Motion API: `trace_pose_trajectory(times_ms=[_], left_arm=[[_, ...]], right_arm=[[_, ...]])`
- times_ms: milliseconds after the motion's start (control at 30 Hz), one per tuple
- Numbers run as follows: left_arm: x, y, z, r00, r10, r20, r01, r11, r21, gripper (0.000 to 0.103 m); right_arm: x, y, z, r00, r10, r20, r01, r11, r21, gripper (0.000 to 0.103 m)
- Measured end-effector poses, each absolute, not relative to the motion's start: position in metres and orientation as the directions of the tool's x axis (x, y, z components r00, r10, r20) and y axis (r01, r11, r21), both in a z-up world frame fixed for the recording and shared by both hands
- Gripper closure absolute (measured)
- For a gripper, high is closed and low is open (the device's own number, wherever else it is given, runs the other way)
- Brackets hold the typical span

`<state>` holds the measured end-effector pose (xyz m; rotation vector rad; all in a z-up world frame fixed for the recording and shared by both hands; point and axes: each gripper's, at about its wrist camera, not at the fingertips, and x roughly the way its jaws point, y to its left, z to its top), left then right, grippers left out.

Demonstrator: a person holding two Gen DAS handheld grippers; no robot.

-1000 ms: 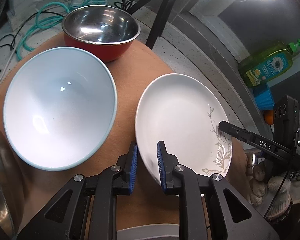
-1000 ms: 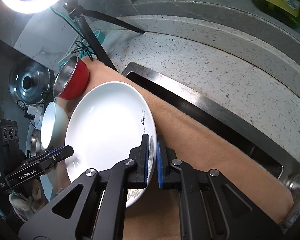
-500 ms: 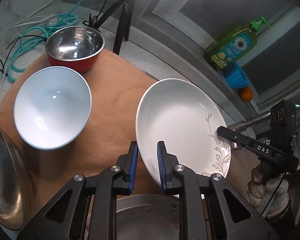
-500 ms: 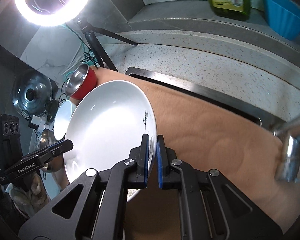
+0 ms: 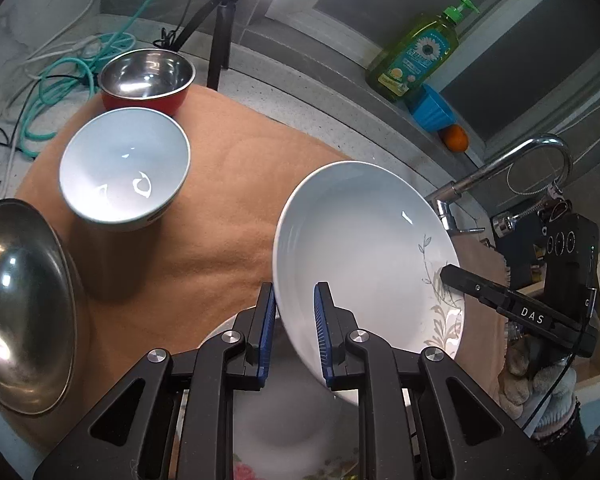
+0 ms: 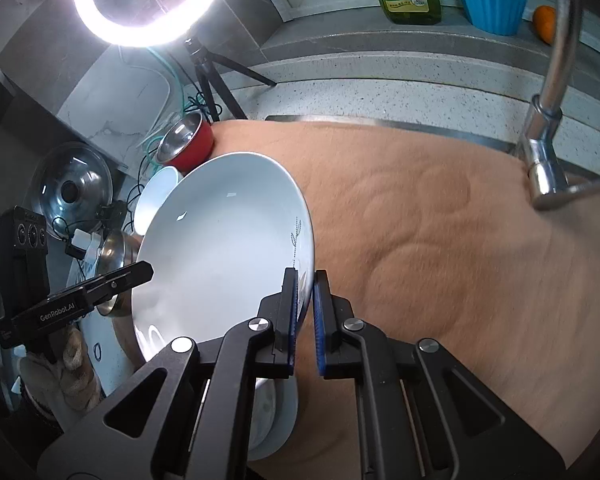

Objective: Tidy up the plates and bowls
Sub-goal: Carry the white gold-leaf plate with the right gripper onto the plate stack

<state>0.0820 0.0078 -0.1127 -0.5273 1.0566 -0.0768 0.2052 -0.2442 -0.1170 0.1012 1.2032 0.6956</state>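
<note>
At the far left of the left wrist view, a steel pan [image 5: 24,308] shows at the edge of the brown cloth [image 5: 228,184]. Next to it stands the pale bowl [image 5: 124,168], and the red bowl [image 5: 146,80] touches it from behind.

In the middle, the white plate [image 5: 364,248] is in the air above the cloth, tilted, and two tools carry it together. The left gripper [image 5: 294,320] pinches its near-left rim: one pad is under the rim and one is inside the plate. Below the plate, a flowered plate [image 5: 284,440] lies on the cloth; I judge it is the likely base of a stack, but this is not sure.

On the right, the right gripper [image 6: 306,312] is pressed tight on the opposite rim, at the leaf pattern. Beyond it, the cloth is bare up to the tap [image 6: 548,128]. A soap bottle [image 5: 416,56] and a blue cup [image 5: 430,110] stand on the ledge behind.

What can go wrong: the plate is smooth and held only at two thin edge points. If one hand moves faster or turns more than the other, the rim can slip from a pad and the plate falls on the plate below and chips. If the hands pull apart, the grip is lost. Going down too steep, the low edge hits first and knocks the plate under it.
</note>
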Motion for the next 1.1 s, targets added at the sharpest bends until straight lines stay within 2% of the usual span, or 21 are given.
trace_pose_trajectory(times_ms=[500,1100], left_arm=[[0.042,0.016,-0.12,0.46,-0.332,-0.824,-0.148,0.886,-0.439,0.086],[0.014,0.012,-0.144,0.398,-0.339,-0.852,-0.135,0.897,-0.42,0.086]], right_arm=[[0.133,-0.245,-0.122,0.202,0.531,-0.823,-0.403,0.811,0.424,0.095],[0.092,-0.248,-0.145,0.167,0.511,-0.843,-0.367,0.826,0.428,0.095]])
